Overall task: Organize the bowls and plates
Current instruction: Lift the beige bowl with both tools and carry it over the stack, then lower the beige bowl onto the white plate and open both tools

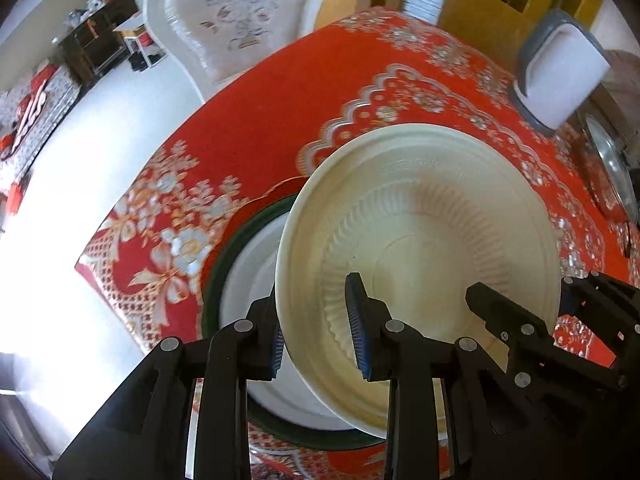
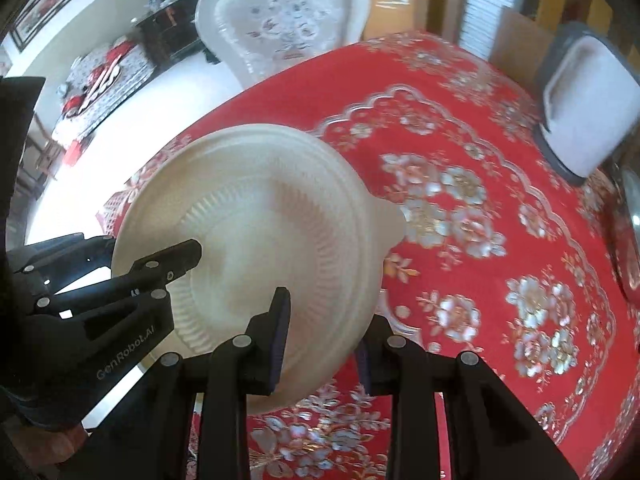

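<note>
A cream bowl (image 1: 420, 220) with a ribbed inner wall hangs tilted above the red tablecloth, held by both grippers. My left gripper (image 1: 318, 332) is shut on its near-left rim, one pad inside and one outside. My right gripper (image 2: 322, 344) is shut on the opposite rim of the same bowl (image 2: 260, 200). Each gripper also shows in the other view: the right gripper (image 1: 524, 292) at the bowl's right edge, the left gripper (image 2: 144, 248) at its left edge. Under the bowl lies a white plate with a dark green rim (image 1: 216, 280), partly hidden.
The red flowered tablecloth (image 2: 460, 240) covers the table, whose edge (image 1: 120, 280) drops to a bright floor on the left. A grey-and-white container (image 2: 584, 112) stands at the far right, a metal lid (image 1: 612, 168) beside it. A white chair (image 1: 240, 20) stands behind the table.
</note>
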